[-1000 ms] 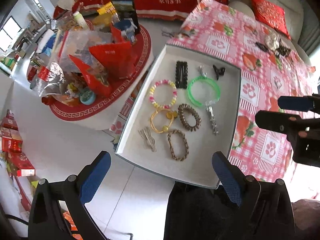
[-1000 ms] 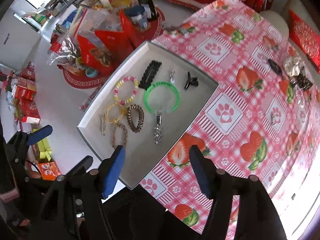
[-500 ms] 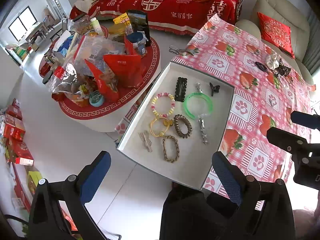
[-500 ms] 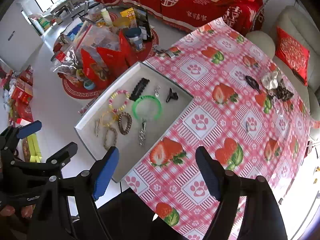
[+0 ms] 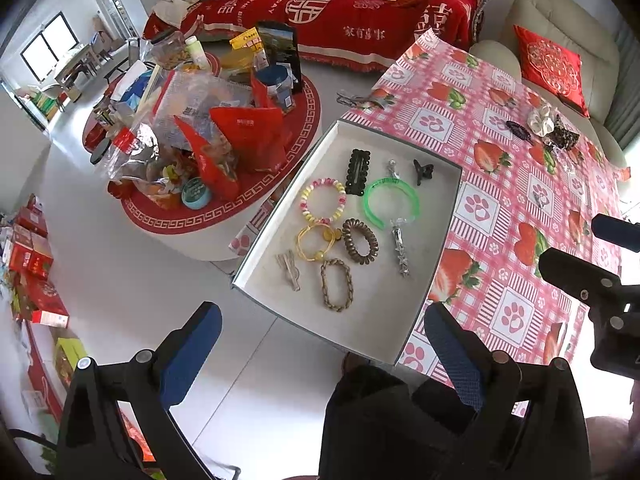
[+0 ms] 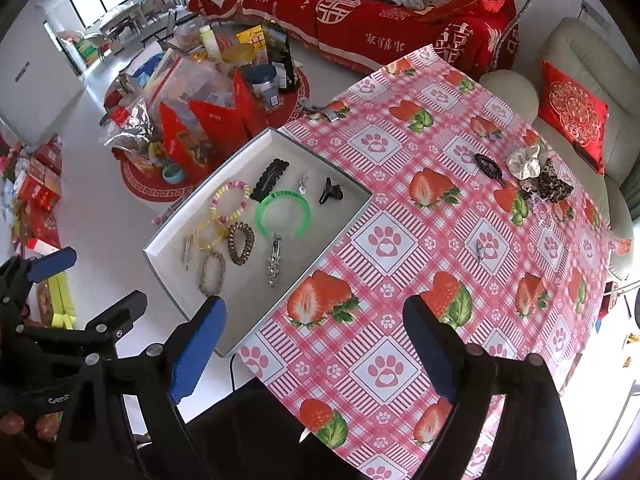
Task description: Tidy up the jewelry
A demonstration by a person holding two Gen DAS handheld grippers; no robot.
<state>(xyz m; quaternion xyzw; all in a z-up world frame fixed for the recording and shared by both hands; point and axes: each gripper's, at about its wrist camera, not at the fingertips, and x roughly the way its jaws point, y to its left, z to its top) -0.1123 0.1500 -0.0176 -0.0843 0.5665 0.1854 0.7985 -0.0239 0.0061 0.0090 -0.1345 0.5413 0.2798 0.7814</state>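
Both claws are spread wide and holding nothing right now. The left claw (image 5: 320,344) hangs above the near edge of the tray (image 5: 416,308), and the right claw (image 6: 316,344) sits over the checkered counter (image 6: 440,216) just right of the tray. Compared with a second ago, both have pulled up and back: the tray looks smaller and a lot more of the room shows, so they've backed off instead of going in for a grab.

Inside the tray: green bangle (image 5: 391,203), pink bead bracelet (image 5: 323,205) left of it, yellow ring (image 5: 316,242), brown coil hair tie (image 5: 359,241), braided bracelet (image 5: 337,285) nearest the claws, black snap clip (image 5: 357,171), small black claw clip (image 5: 422,170), a silver clip (image 5: 289,270) and a sparkly silver clip (image 5: 400,250).

My guess is it's mostly sorted. Leftovers sit far from the tray: scrunchies (image 6: 536,172), a dark hair tie (image 6: 489,168) and a small clip (image 6: 479,249). Those probably go next.
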